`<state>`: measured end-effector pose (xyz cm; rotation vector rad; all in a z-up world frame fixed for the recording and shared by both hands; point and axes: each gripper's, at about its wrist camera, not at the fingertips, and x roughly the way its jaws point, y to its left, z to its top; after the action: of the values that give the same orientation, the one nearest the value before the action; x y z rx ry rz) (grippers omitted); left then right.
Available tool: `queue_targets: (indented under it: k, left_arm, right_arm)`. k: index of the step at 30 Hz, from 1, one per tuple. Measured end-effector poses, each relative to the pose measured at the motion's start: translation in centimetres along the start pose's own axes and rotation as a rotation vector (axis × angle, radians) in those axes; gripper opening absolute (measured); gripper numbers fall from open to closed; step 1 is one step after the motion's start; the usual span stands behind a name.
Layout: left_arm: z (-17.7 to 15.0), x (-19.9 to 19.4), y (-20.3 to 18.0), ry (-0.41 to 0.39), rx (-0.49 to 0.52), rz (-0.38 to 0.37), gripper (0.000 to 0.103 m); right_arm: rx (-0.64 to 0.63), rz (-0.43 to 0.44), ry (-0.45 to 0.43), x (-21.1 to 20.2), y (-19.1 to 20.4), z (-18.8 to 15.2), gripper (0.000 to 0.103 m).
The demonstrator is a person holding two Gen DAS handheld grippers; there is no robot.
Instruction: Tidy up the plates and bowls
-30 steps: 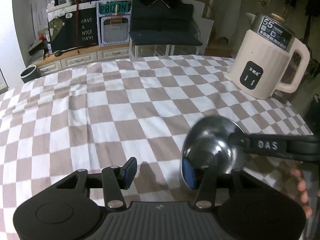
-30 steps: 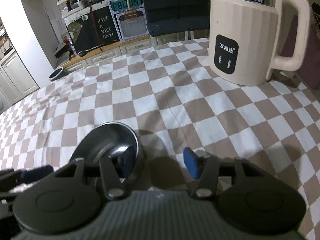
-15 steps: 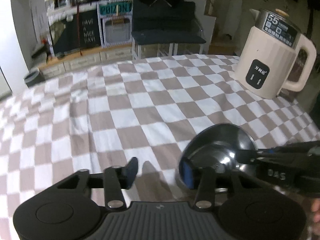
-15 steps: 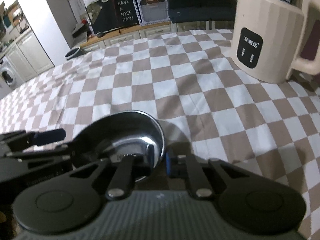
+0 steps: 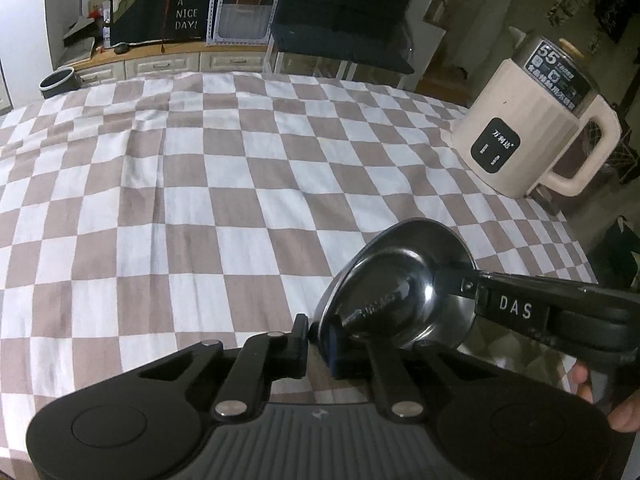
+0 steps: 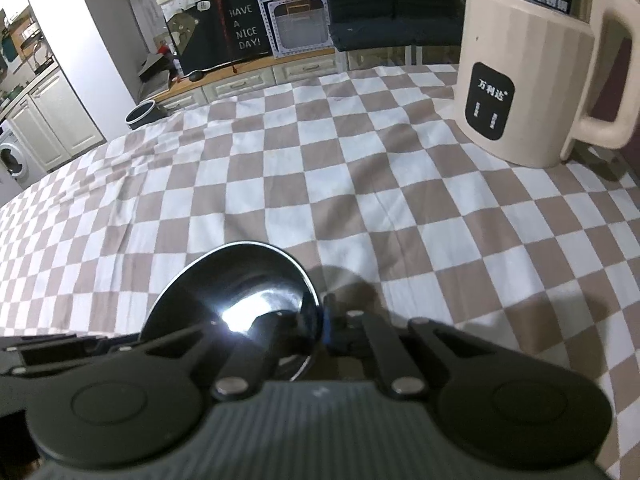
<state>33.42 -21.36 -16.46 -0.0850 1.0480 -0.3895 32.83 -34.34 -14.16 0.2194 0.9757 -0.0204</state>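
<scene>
Brown-and-white checked cloth (image 5: 200,184) covers the worktop in the left wrist view, with dark shelving and a "HAVE A NICE DAY!" sign (image 5: 187,7) beyond its far edge. A cream electric kettle (image 5: 528,128) stands at the far right of the cloth. Near the lower right lies a shiny steel bowl (image 5: 404,292), tilted so that its hollow faces the camera. The left tongs (image 5: 318,340) have just been closing, and their two pads now pinch the bowl's near left rim, one pad outside and the blue one inside. From the right, the right tongs (image 5: 452,270), lettered "DAS", reach over the bowl's opposite rim; how tightly they grip cannot be judged from this side. Fingers of a hand (image 5: 600,396) show at the lower right edge.

Across the right wrist view the same checked cloth (image 6: 280,184) runs back to white cabinets and the sign (image 6: 245,27), with a washing machine (image 6: 16,156) at the far left. The kettle (image 6: 516,80) looms at the upper right, well apart from the bowl (image 6: 240,280), which sits low and left of centre, a bright glare on its inner wall. The right tongs (image 6: 320,328) have also just been closing, and they clamp the bowl's right rim between their pads. Part of the left tongs (image 6: 72,350) enters from the left edge at the bowl's other side.
</scene>
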Motion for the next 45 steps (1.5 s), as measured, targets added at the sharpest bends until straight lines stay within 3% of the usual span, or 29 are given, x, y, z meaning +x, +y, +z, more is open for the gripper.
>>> queue_targets:
  k: [9, 22, 27, 31, 34, 39, 45]
  left_arm:
    - [-0.3, -5.4, -0.1, -0.075, -0.003, -0.027, 0.008]
    - [-4.7, -14.1, -1.4, -0.160, 0.053, -0.084, 0.009]
    - [-6.6, -16.4, -1.9, -0.180, 0.093, -0.095, 0.010]
    - [-8.1, -16.4, -1.7, -0.175, 0.109, -0.108, 0.010]
    - [-8.9, -15.3, -1.5, -0.127, 0.106, -0.128, 0.009]
    - [-9.5, -14.0, -2.4, -0.094, 0.189, -0.128, 0.009]
    - [-10.0, -12.6, -2.4, -0.050, 0.206, -0.129, 0.009]
  right_arm:
    - [-0.050, 0.020, -0.074, -5.3, 1.3, -0.2, 0.006]
    - [-0.104, 0.073, -0.154, -14.5, 1.7, -4.2, 0.008]
    - [-0.087, 0.087, -0.159, -16.2, 1.5, -5.2, 0.008]
    - [-0.101, 0.074, -0.133, -16.4, 1.8, -6.6, 0.008]
    - [-0.114, 0.057, -0.102, -15.7, 2.0, -7.1, 0.008]
    - [-0.129, 0.047, -0.051, -14.1, 2.1, -7.6, 0.008]
    - [-0.182, 0.021, 0.010, -12.1, 3.2, -8.0, 0.008]
